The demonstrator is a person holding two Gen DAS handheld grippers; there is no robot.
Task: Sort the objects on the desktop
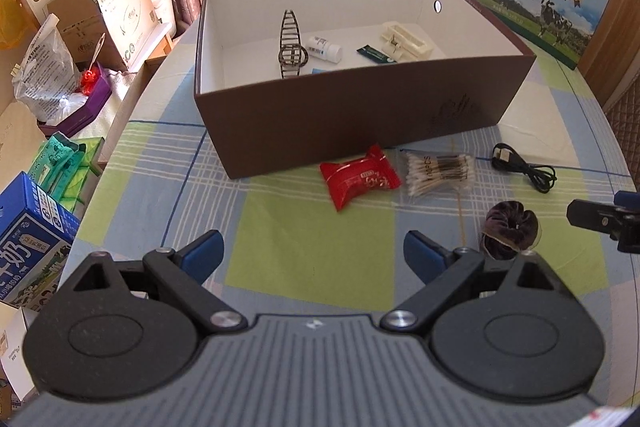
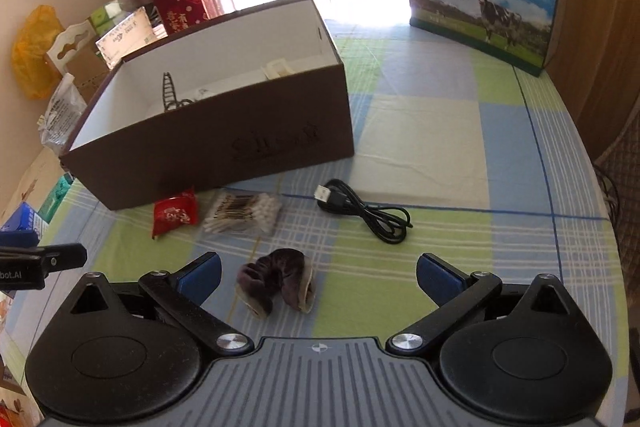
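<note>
Judging by how things lie, we are partway through. Inside the box (image 1: 360, 99) we count a wire stand (image 1: 291, 45), a small bottle (image 1: 325, 47), a dark sachet (image 1: 374, 54) and a cream plastic piece (image 1: 406, 41). Four things wait on the cloth (image 1: 280, 227) in front of it: a red packet (image 1: 358, 177), a swab bag (image 1: 438, 171), a cable (image 1: 526, 167) and a scrunchie (image 2: 276, 285). Our left gripper (image 1: 313, 254) hangs wide and empty short of the packet; our right gripper (image 2: 319, 274), equally wide and empty, has the scrunchie between its fingers, untouched.
</note>
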